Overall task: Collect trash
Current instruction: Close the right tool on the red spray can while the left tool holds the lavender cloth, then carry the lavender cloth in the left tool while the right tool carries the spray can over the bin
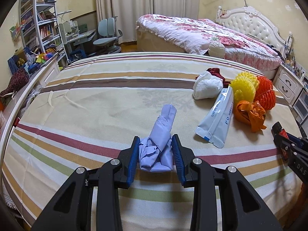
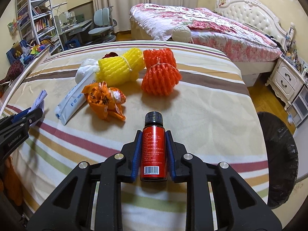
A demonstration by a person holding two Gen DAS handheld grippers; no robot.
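My left gripper [image 1: 155, 142] is shut on a crumpled pale blue paper wad [image 1: 159, 144] over the striped tablecloth [image 1: 96, 100]. My right gripper [image 2: 153, 134] is shut on a small red bottle with a black cap [image 2: 153, 150], held lengthwise between the pads. On the cloth lie a crumpled orange bag [image 2: 105, 100], a white-blue pouch [image 2: 74, 100], a white tissue wad [image 2: 84, 71], a yellow foam net [image 2: 120, 69] and an orange foam net [image 2: 160, 75]. The same pile shows at the right of the left wrist view: the pouch [image 1: 217, 119], the tissue [image 1: 207, 85].
A black-bagged trash bin [image 2: 279, 154] stands at the table's right edge. A bed with a floral quilt [image 2: 202, 27] lies behind. Shelves and a desk with a chair [image 1: 106, 32] stand at the left. A white nightstand [image 2: 286, 82] is at the right.
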